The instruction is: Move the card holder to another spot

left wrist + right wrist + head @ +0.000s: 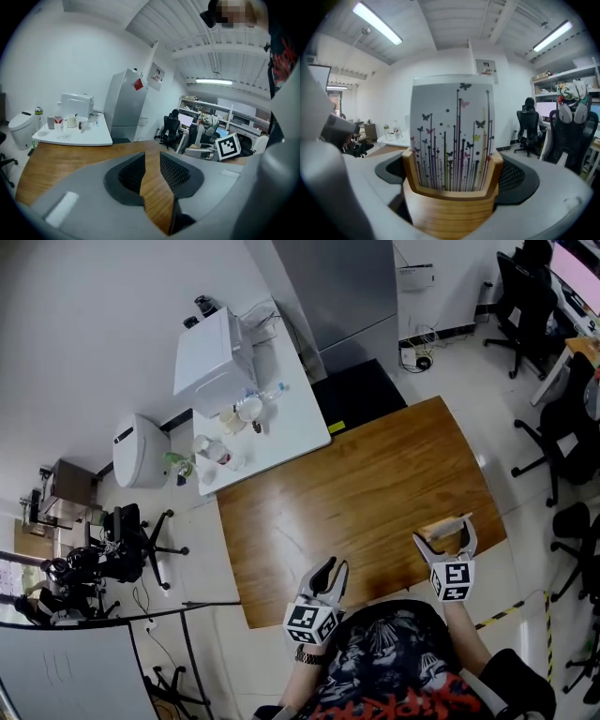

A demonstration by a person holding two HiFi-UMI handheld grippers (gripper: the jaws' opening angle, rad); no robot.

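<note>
Wooden card holder [450, 211] with printed cards, clamped at its base between the jaws of the right hand-held gripper [446, 533], near right corner of tabletop [356, 484]. Probably light, stiff, smooth-sided; cards loose, so best kept upright. Left hand-held gripper [152, 171] narrowly parted, empty.

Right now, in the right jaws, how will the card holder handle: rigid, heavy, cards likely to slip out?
The card holder looks like solid wood, so probably rigid and fairly light. The tall card stands well above the rim, seemingly loose; tilting could spill it.
</note>
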